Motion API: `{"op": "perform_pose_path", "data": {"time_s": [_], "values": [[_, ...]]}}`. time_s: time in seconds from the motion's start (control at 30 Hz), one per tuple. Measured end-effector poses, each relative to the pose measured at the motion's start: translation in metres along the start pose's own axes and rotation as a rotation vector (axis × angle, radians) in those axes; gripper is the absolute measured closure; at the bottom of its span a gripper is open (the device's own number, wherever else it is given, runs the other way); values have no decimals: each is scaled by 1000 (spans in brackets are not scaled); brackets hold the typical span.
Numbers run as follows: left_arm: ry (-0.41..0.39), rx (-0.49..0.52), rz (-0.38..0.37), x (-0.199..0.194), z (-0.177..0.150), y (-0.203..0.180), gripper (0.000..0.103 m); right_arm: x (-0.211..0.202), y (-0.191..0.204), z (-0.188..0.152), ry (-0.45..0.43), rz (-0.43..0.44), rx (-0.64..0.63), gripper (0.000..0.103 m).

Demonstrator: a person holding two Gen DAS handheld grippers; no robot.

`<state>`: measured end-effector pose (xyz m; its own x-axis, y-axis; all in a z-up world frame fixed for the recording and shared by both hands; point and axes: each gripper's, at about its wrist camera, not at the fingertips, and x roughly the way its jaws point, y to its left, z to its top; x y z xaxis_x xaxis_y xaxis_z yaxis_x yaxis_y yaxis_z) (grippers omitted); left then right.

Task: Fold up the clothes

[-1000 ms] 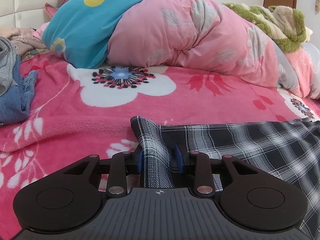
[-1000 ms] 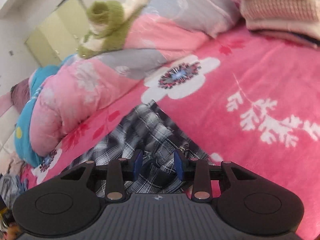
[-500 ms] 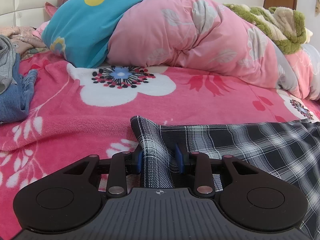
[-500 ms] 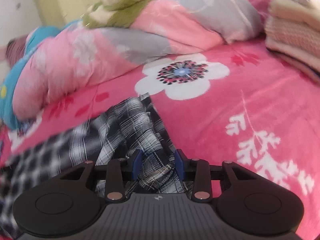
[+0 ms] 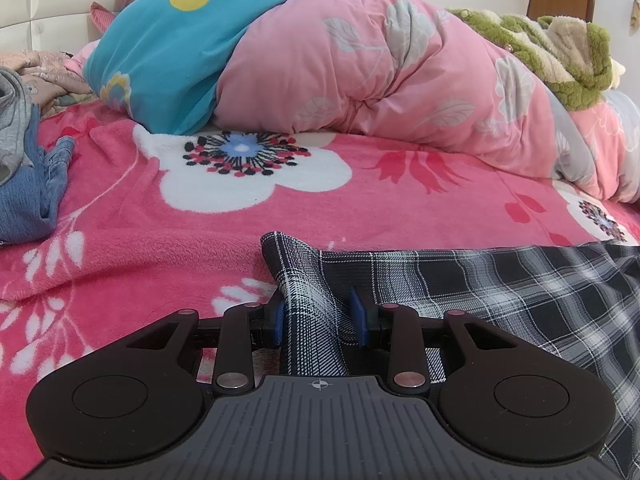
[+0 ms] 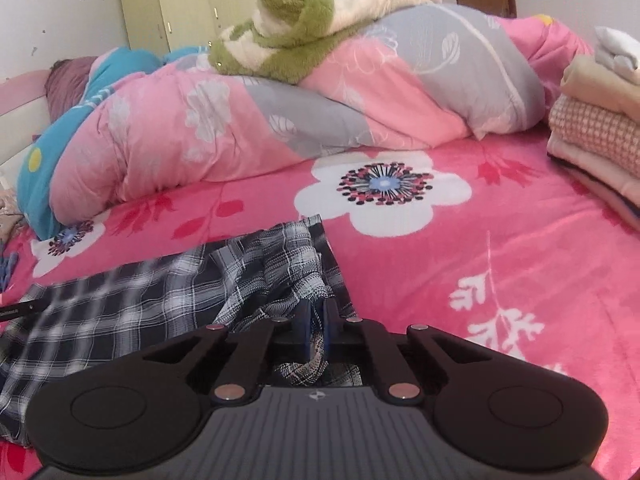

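Observation:
A black-and-white plaid garment [image 5: 500, 292] lies spread on the pink flowered blanket [image 5: 160, 248]. Its left corner stands up in a fold between the blue pads of my left gripper [image 5: 318, 316], which is shut on it. In the right wrist view the garment's [image 6: 160, 292] other end is bunched and crumpled. My right gripper [image 6: 316, 320] is closing there, its pads nearly together with a pinch of plaid cloth between them. Part of the left gripper's edge shows dark at the far left of that view.
A rolled pink quilt [image 5: 380, 72] with a teal pillow [image 5: 168, 52] and a green fleece [image 6: 288, 32] fills the back of the bed. Blue jeans [image 5: 28, 196] lie at the left. A stack of folded clothes [image 6: 596, 136] sits at the right. A wardrobe [image 6: 176, 8] stands behind.
My right gripper rolled level, rose a little, and its jaws came together on the bunched plaid cloth. The left gripper and its fold stayed put.

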<state>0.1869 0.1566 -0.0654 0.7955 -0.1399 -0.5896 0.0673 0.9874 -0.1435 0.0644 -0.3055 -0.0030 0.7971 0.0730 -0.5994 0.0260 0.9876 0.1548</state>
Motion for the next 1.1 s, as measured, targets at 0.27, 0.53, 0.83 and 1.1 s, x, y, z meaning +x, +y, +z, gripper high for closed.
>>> {"op": "perform_pose_path", "data": {"time_s": [0.27,0.53,0.83,1.1], "values": [[0,-2,1,0,0,0,72,16,-5,-15,34,-65,-35,98],[0,0,2,-1,0,-1,72,20,-12,-14,45,-99,-30,74],[0,-6,-3,-1,0,0,72,26,23,35,-61,2,-150,73],[4,-28,-20,0,0,3,71,113,8,32,83,-20,-98,78]]}}
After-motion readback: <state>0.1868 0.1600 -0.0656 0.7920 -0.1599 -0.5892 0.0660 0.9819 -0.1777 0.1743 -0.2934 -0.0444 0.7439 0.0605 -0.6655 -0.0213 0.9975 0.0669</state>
